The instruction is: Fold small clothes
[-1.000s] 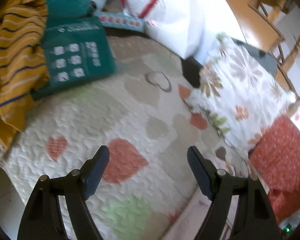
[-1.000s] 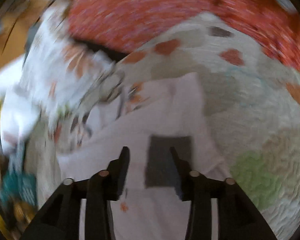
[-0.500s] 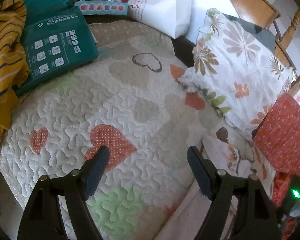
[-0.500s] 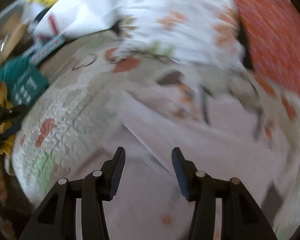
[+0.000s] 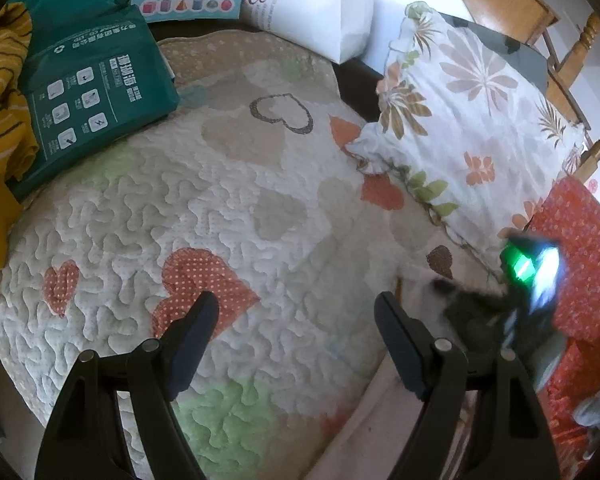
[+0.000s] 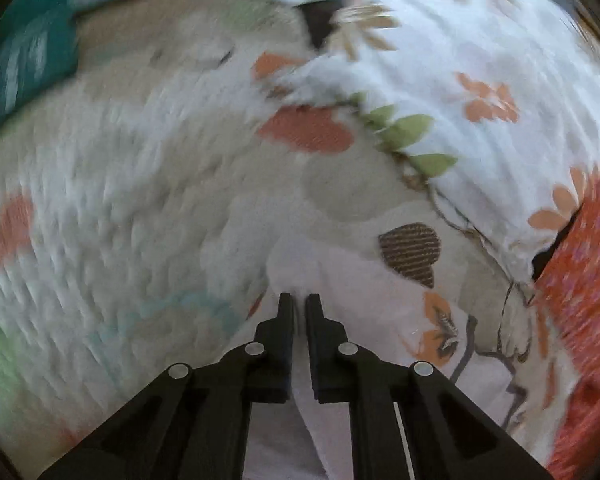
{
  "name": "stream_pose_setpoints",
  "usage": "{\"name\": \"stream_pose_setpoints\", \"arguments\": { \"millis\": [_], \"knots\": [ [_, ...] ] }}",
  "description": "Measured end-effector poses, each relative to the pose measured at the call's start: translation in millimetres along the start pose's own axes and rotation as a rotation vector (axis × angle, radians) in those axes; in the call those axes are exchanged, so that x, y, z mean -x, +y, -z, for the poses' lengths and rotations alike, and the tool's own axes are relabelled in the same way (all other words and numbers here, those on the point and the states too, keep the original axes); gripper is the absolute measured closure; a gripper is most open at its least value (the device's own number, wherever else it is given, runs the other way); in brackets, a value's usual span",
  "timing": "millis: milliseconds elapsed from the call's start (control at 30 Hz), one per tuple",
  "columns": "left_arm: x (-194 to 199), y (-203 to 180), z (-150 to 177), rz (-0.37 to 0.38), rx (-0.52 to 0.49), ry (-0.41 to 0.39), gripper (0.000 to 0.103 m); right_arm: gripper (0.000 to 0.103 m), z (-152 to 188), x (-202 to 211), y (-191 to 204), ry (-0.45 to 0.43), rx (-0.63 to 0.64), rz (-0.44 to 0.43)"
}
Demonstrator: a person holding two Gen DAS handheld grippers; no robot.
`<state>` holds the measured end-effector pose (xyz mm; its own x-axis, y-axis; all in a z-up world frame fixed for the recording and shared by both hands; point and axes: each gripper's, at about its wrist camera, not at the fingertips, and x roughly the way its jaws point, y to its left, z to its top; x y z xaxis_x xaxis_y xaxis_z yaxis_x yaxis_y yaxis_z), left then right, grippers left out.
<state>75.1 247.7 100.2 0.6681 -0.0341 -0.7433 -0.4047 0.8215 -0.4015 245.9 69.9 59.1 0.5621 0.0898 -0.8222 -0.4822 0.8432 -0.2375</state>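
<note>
A small white garment (image 6: 364,300) with orange and dark prints lies on the heart-patterned quilt (image 6: 140,160). My right gripper (image 6: 299,304) is shut on an edge of the garment, pinching a fold of the white cloth between its fingers. In the left wrist view my left gripper (image 5: 296,312) is open and empty above the quilt (image 5: 220,208). The right gripper body (image 5: 528,280) with a green light shows blurred at the right, and a strip of the garment (image 5: 364,420) lies by the left gripper's right finger.
A floral pillow (image 5: 472,120) and a red dotted cloth (image 5: 580,264) lie to the right. A green package (image 5: 84,96), a yellow striped cloth (image 5: 0,120) and a white bag (image 5: 312,0) sit at the far side. Wooden furniture (image 5: 540,12) stands behind.
My right gripper has closed on the garment's edge and swung across the quilt. The right gripper has come into the left wrist view. My left gripper has stayed open, barely moving.
</note>
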Motion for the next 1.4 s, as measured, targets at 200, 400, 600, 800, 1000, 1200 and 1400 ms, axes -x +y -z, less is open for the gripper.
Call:
{"name": "stream_pose_setpoints", "arguments": {
  "millis": [200, 400, 600, 800, 1000, 1200, 1400],
  "knots": [
    [-6.8, -1.6, -0.1, -0.003, -0.009, 0.021, 0.024, 0.102, -17.6, -36.8, -75.8, 0.046, -0.252, 0.121],
    [-10.4, 2.3, -0.7, -0.007, 0.004, 0.036, 0.024, 0.099, -7.8, -27.6, -103.5, 0.052, -0.333, 0.029],
    [-15.5, 1.7, 4.6, 0.023, 0.02, 0.078, 0.024, 0.058, 27.8, 23.0, -90.7, 0.034, -0.3, -0.128],
    [-16.2, -8.7, 13.5, 0.03, -0.006, 0.087, 0.024, 0.065, 51.8, 19.1, -22.0, 0.084, -0.024, -0.049],
    [-18.4, -4.9, 8.7, 0.013, -0.009, 0.079, 0.024, 0.079, 26.4, -31.6, -78.7, 0.152, -0.22, 0.134],
    [-18.1, 7.6, 2.7, 0.012, 0.02, 0.086, 0.024, 0.068, 28.0, 4.9, -67.3, 0.038, -0.233, 0.16],
    [-15.8, 14.7, 3.6, 0.024, 0.047, 0.095, 0.024, 0.054, 87.6, 53.0, -33.1, 0.018, -0.352, -0.268]
  ]
}}
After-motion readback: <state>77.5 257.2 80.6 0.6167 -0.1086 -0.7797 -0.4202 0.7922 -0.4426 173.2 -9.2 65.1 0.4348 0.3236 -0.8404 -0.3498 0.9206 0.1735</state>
